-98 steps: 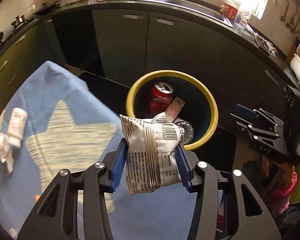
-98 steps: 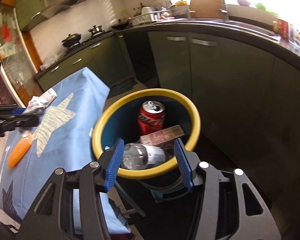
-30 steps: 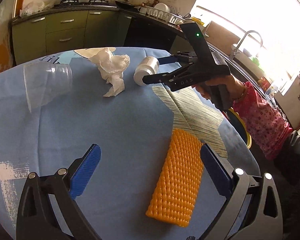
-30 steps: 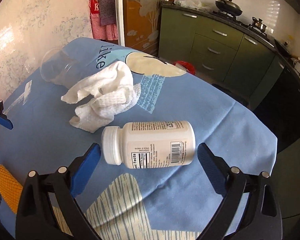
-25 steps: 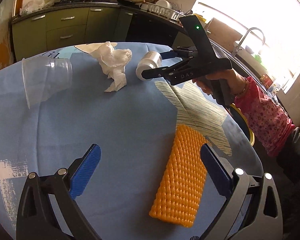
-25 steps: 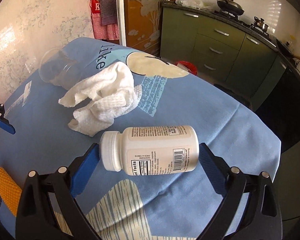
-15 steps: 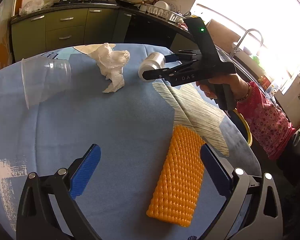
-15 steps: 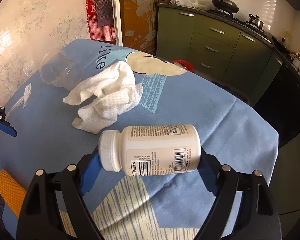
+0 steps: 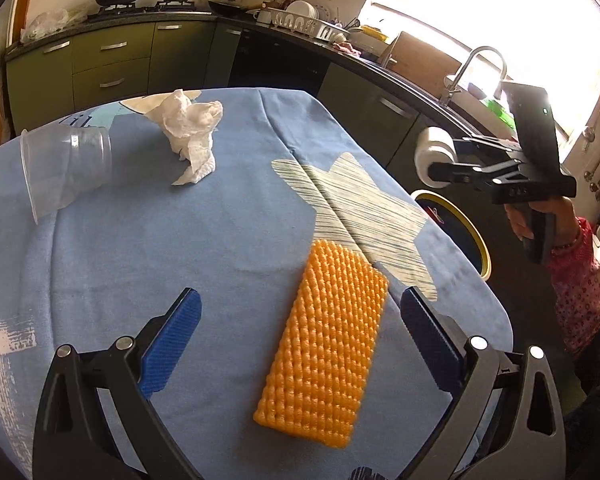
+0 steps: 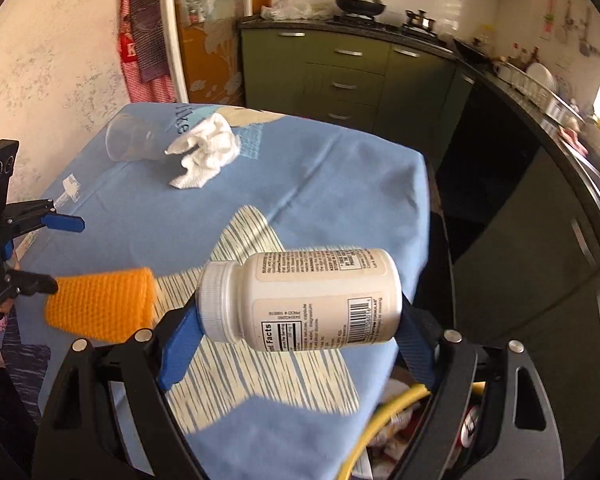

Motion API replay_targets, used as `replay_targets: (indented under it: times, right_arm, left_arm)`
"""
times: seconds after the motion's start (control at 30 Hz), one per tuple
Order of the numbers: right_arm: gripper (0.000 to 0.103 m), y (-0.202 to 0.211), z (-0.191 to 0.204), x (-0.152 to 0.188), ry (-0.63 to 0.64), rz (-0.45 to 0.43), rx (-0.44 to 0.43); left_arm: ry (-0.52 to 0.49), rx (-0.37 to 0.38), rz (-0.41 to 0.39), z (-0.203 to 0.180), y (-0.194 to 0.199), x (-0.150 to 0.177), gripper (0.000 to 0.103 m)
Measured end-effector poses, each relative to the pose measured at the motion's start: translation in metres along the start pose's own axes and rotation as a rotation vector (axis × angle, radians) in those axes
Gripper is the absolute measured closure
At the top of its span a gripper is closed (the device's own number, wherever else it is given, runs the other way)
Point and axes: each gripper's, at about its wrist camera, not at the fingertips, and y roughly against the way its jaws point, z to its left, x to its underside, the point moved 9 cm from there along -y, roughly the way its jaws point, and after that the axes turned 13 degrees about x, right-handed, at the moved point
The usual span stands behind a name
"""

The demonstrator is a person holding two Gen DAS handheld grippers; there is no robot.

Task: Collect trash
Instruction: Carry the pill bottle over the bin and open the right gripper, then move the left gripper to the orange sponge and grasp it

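Right wrist: smooth white cylindrical pill bottle (image 10: 300,300) held.

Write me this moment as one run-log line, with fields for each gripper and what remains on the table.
left gripper: open above orange foam net | right gripper: shut on white pill bottle, near yellow-rimmed bin | on table: plastic cup, crumpled tissue

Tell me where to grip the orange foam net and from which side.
Grip the foam net across its narrow width, about mid-length, coming down from above. It lies flat on the blue cloth, long and thin, already lined up between the open left gripper jaws. Its mesh looks soft, so it should squash and hold.
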Motion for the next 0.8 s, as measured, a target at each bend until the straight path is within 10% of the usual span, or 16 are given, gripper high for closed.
replay_targets:
  times: [0.37,0.8]
  right_arm:
    - [0.022,0.009,-0.125,0.140,-0.365,0.236,0.280]
    - [0.021,0.026,-0.139,0.169,-0.532,0.216,0.340]
  left_arm:
    - [-0.068,0.015,0.032,-0.023,-0.010,0.007,0.005]
    - [-0.084,0.020,0.071,-0.026,-0.020,0.014,0.005]
